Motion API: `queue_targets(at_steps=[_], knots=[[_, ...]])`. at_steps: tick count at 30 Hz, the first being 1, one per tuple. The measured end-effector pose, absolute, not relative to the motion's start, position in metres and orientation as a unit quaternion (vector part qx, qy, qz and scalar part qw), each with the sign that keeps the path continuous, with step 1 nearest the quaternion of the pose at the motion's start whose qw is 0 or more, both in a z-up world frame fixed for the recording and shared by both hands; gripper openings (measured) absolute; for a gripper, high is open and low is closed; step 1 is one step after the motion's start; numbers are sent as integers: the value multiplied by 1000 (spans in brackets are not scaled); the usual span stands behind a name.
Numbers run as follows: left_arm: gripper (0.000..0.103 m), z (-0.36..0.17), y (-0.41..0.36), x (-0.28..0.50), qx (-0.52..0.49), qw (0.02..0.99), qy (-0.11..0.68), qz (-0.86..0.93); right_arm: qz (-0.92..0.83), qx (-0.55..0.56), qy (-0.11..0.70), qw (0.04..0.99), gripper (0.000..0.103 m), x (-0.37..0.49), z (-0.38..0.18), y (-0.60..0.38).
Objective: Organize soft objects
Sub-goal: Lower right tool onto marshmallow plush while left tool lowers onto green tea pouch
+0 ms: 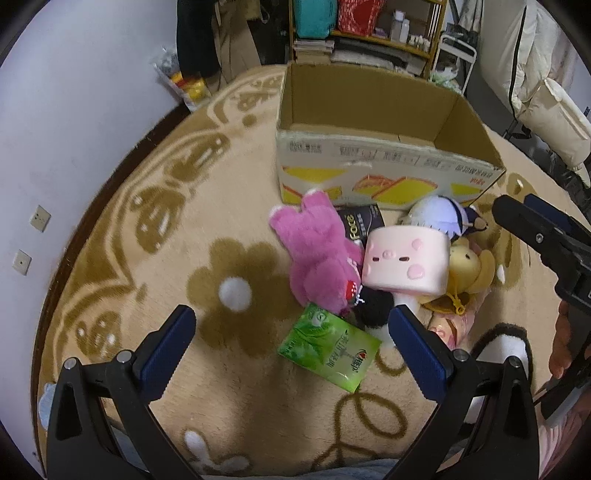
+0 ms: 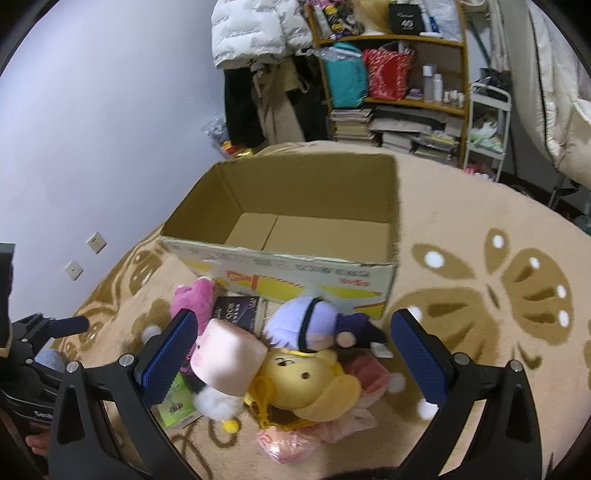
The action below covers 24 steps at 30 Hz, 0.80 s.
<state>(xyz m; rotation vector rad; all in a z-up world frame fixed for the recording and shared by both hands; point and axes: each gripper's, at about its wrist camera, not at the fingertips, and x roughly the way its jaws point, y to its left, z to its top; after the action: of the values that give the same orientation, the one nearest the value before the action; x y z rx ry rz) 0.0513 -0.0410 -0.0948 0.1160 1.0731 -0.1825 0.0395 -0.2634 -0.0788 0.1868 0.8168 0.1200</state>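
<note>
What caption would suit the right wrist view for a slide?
Open right tongs hover over plush toys piled before an empty box on a carpet.

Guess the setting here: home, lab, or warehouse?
Most likely a lived-in home room, perhaps a bedroom: patterned plush rug on the floor, cluttered shelf of books and bottles, jackets hanging by the wall.

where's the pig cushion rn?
On the rug in front of the box, mid-pile: the pig cushion sits between the pink plush and the yellow bear, with the purple doll just behind it.
</note>
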Motion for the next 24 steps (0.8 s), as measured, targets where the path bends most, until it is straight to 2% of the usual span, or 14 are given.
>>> queue_targets(at_steps=[10, 24], knots=[[103, -124, -48, 63, 64, 824, 556, -87, 102, 76, 421, 898, 103, 57, -98, -241], [103, -162, -68, 71, 82, 774, 615, -128, 171, 129, 456, 864, 103, 67, -127, -236]])
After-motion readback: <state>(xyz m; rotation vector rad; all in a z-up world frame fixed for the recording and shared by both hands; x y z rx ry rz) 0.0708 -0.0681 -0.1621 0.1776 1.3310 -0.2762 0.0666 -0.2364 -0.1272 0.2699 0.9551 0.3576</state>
